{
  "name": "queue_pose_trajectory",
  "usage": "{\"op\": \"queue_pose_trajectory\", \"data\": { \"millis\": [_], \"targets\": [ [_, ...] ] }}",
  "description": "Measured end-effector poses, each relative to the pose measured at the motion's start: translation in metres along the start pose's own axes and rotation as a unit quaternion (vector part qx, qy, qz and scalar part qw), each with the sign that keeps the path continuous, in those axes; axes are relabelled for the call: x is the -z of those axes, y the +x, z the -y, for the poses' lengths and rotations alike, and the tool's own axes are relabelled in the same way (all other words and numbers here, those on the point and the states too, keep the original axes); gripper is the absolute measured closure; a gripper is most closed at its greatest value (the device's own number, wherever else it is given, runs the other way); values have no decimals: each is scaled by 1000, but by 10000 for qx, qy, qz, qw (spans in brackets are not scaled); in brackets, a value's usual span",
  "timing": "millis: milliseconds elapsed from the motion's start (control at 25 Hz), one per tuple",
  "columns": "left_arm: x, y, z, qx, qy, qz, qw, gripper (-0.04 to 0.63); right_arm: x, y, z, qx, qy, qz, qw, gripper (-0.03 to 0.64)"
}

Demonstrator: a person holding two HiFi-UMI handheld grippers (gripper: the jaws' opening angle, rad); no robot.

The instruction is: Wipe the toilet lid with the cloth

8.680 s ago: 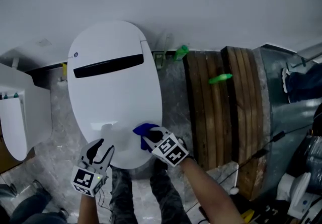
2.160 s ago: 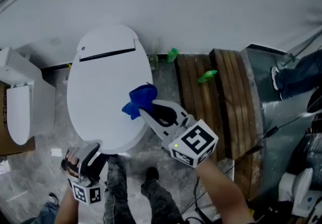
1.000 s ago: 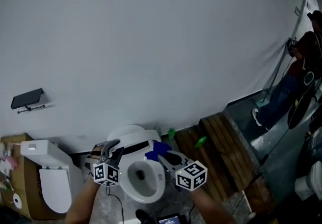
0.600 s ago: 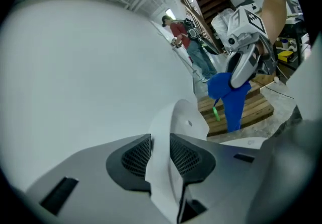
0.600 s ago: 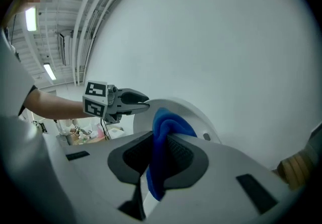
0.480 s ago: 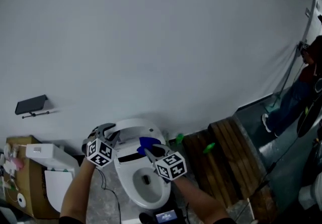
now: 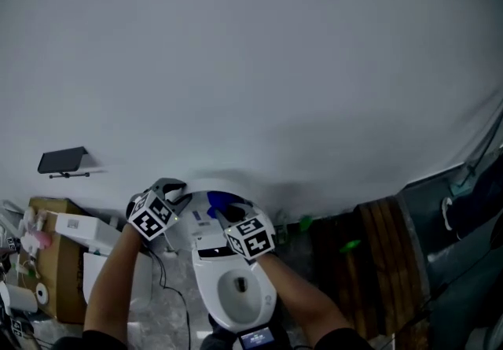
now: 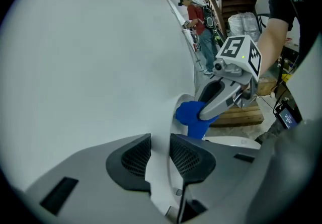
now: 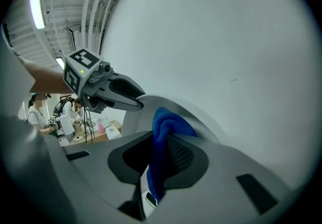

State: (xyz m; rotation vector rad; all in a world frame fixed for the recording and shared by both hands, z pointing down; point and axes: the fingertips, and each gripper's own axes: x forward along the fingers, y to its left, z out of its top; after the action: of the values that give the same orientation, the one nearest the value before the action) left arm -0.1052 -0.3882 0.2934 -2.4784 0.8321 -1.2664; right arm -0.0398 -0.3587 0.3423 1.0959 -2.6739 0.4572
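- Cloth (image 9: 163,127): blue, bunched, and pinched in the right tongs (image 7: 229,215), which are closed on it. A wad stands above the tips and a tail hangs below.
- It sits at lower centre of the head view, at the upper rim of the toilet lid (image 7: 202,224). It looks to be against the rim, but contact is not certain.
- The lid is raised and upright against the pale wall (image 7: 251,65), with the open bowl (image 7: 238,292) directly below it.
- The left tongs (image 8: 160,140) are clamped on the lid's thin edge. The white edge runs between the two ribbed pads, so this one steadies the lid.
- The two tongs are near each other, on either side of the lid's top.
- Judgement: the wipe of the raised lid is about to start or has only just started at the rim.
- Risk: the left hold is only on a narrow, smooth edge. A sideways push from the wipe could slip it off, and the lid would swing down.
- Risk: the cloth is a small wad, so a hard drag could pull it out of the tongs and drop it into the bowl.
- Risk: if the wad rolls aside, the bare tips of the right tongs would scrape the lid.
- Risk: the two tongs could knock together as the wipe comes left.
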Motion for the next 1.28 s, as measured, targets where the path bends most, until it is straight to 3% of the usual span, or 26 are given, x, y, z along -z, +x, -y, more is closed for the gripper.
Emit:
{"op": "queue_pose_trajectory", "data": {
  "millis": [280, 680, 1040, 1280],
  "targets": [
    [0, 15, -27, 342, -154, 156, 9992, 483, -5, 67, 12, 170, 3, 70, 9998, 562],
    [8, 36, -57, 362, -437, 426, 9975, 483, -10, 130, 12, 178, 299, 184, 9992, 562],
    [10, 52, -75, 453, -443, 412, 9971, 486, -7, 178, -21, -456, 354, 69, 9983, 562],
    [9, 54, -75, 459, -311, 422, 9976, 488, 19, 202, -60, -949, 570, -203, 9936, 563]
  ]
}}
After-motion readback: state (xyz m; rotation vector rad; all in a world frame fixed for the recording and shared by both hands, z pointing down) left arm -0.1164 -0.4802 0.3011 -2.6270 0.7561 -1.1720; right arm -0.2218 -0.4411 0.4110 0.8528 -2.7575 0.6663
